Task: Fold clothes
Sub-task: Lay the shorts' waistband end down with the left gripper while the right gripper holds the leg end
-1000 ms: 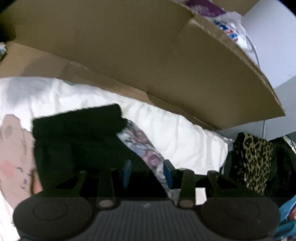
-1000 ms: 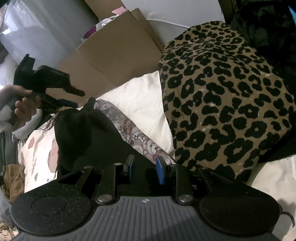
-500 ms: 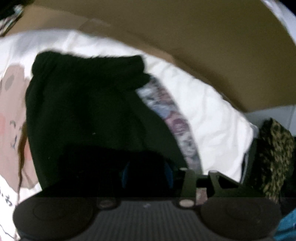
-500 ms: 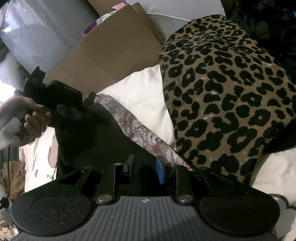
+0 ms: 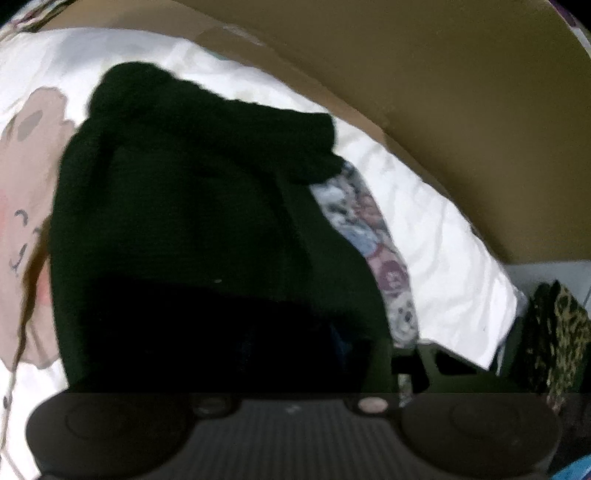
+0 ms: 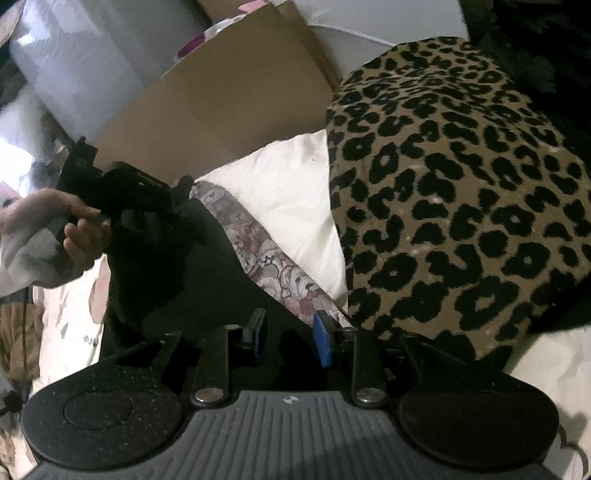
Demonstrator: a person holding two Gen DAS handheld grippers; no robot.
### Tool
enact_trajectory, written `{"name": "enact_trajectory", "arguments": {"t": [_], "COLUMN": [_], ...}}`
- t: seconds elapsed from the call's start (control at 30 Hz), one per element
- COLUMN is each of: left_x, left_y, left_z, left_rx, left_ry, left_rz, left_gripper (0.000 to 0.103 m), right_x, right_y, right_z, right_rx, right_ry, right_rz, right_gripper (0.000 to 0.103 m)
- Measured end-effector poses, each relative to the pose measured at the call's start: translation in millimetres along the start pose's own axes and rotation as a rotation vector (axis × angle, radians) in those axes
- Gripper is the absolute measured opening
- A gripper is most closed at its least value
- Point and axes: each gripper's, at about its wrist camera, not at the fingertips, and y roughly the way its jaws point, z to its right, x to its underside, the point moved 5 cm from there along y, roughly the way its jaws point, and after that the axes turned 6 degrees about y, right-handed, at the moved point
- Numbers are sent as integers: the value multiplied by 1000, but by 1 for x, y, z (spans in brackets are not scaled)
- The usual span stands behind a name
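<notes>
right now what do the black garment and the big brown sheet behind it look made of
Black garment: looks like soft matte knit or fleece, with a fuzzy, thick folded edge; too dark to be sure. Big brown sheet: corrugated cardboard, dull tan, stiff flat panels with a crease.

bedding: white sheet (image 5: 436, 236) with a pale pink cartoon print (image 5: 26, 155) at its left | floral patterned cloth strip (image 6: 273, 258) lying on the sheet | brown cardboard sheet (image 6: 229, 96) leaning behind the bed | leopard-print cushion (image 6: 461, 192) resting on the sheet, right side | white cable (image 6: 354, 33) along the wall behind the cushion
</notes>
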Motion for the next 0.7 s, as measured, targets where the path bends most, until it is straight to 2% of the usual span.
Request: {"name": "enact_trajectory", "arguments": {"t": [0.03, 0.1, 0.2, 0.47, 0.57, 0.7], "left_x": [1, 2, 5, 15, 15, 16], "left_y": [-1, -2, -7, -31, -35, -39], "left_z": [-4, -13, -23, -33, -41, -34], "left_rx": [-5, 16, 51, 185, 207, 211], "left_ry": [-8, -43, -75, -25, -25, -3], "left_rz": [1, 3, 6, 58, 71, 86], "left_gripper": [12, 6, 3, 2, 1, 1], "right_x": [0, 0, -2, -7, -5, 0], "right_y": [2, 7, 13, 28, 30, 38], "right_z": [0, 0, 0, -12, -13, -14], "right_rx": [-1, 1, -1, -16, -28, -8], "right_ry": [-10, -29, -49, -153, -171, -212], "right_rz": [-7, -13, -15, -33, -38, -69], "right_gripper": [30, 30, 30, 32, 40, 39]}}
